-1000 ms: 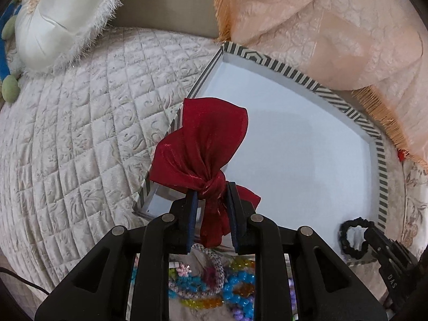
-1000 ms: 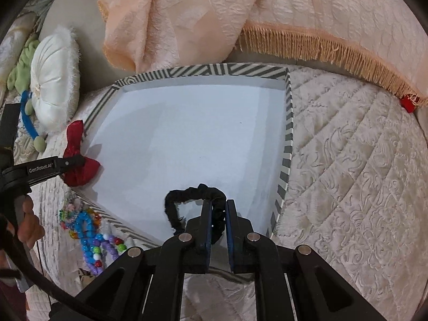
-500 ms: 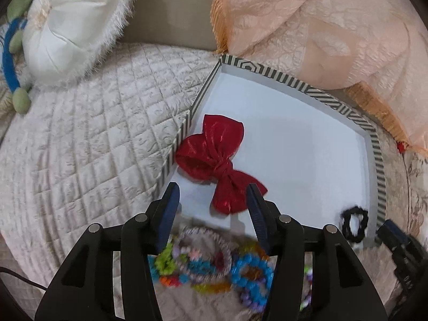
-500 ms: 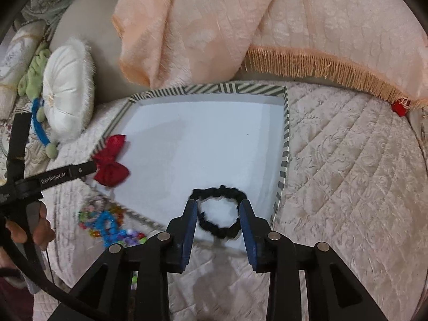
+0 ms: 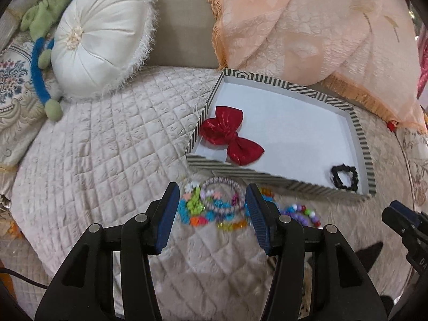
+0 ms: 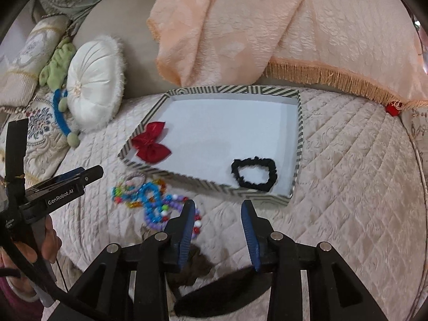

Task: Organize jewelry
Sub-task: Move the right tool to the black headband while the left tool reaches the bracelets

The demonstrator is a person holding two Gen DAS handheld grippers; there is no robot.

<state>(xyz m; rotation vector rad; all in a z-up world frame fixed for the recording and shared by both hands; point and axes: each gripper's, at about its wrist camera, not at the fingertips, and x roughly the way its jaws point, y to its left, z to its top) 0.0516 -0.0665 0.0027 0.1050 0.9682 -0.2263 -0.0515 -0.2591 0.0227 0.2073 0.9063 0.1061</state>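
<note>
Hovering over open quilted bed (image 5: pixel 101 144), the left claw (image 5: pixel 211 214) and right claw (image 6: pixel 217 222) both gape, released and empty, just short of the striped tray's near rim (image 6: pixel 203 180). Inside lie a red bow (image 5: pixel 230 136) and black scrunchie (image 6: pixel 254 171); beaded bracelets (image 5: pixel 214 206) sit heaped outside that rim

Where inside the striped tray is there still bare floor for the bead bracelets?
Most of the striped tray is bare: the middle and the far half, between the red bow at the near left corner and the black scrunchie at the near right corner. Those two corners are taken. The bead bracelets crowd the quilt before the near wall.
</note>
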